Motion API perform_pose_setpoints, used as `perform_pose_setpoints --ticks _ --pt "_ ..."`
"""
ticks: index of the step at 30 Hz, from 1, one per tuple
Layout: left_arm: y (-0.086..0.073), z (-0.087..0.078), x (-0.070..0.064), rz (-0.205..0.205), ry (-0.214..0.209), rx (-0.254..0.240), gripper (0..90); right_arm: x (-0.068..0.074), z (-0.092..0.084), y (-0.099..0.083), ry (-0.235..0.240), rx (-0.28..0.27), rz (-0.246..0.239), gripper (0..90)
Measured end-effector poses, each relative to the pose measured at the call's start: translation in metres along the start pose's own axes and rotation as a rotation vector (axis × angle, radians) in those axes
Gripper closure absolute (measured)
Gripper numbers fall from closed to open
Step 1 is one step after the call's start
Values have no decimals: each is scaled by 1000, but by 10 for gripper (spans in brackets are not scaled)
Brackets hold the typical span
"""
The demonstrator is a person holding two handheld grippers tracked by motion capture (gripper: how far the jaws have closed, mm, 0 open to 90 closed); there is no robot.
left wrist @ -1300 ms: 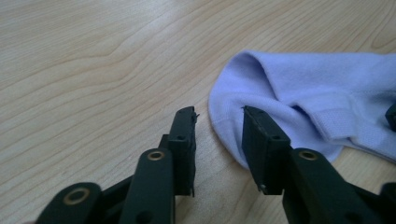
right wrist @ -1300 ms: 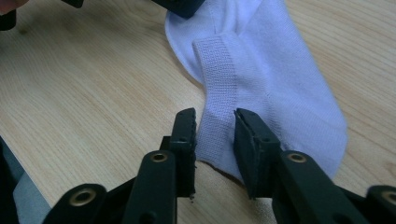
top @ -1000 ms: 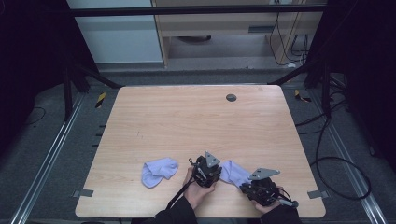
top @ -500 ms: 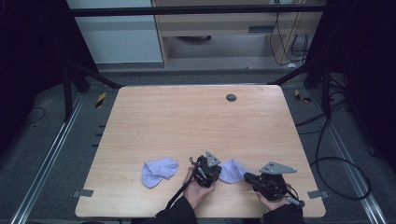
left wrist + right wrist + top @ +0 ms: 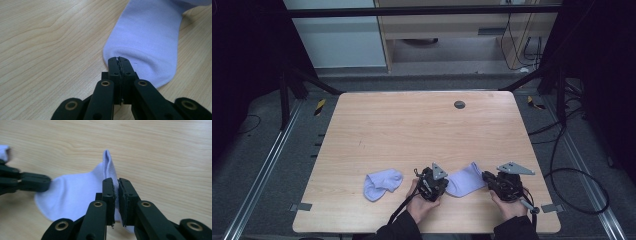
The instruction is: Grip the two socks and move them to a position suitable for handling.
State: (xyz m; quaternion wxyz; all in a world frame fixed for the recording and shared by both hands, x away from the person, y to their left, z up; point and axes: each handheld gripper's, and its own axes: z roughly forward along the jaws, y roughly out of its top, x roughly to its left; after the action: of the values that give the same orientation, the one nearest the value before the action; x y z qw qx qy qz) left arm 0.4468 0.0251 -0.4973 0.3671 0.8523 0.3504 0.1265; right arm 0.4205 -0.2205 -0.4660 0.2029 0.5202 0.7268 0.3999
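While gripping one lilac sock [image 5: 466,179] at both ends, I am keeping left gripper [image 5: 119,60] and right gripper [image 5: 116,185] clenched, stretching it flat; second sock [image 5: 382,183] is lying apart.

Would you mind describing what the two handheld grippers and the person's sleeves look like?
Both the left gripper and right gripper are black, each topped by a grey three-cornered plate. Their jaws are flat black bars on linkages with brass-coloured pivot rings. A black cable trails from each. The sleeves are dark.
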Motion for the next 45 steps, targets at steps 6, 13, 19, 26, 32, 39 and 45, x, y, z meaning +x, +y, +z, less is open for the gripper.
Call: perform_pose_setpoints --ticks 6,13,19,26,32,39,45 --pt "0 1 0 6 3 -3 890 -18 10 1 -68 15 22 815" --pt "0 1 1 -6 5 -11 866 -31 17 4 -128 24 13 741" --pt "1 -5 2 -22 8 -48 711 -39 10 3 -137 -10 -19 613" --pt "-1 -8 0 -27 25 -26 687 -43 17 -3 -97 71 -32 602" --pt "-2 -4 0 -40 34 9 741 -39 28 -7 -75 143 -69 639" --pt "0 -1 -2 -44 26 20 884 -39 27 -7 -87 171 -71 864" --pt "4 2 0 -49 30 11 889 -37 12 -5 -102 151 -76 869"
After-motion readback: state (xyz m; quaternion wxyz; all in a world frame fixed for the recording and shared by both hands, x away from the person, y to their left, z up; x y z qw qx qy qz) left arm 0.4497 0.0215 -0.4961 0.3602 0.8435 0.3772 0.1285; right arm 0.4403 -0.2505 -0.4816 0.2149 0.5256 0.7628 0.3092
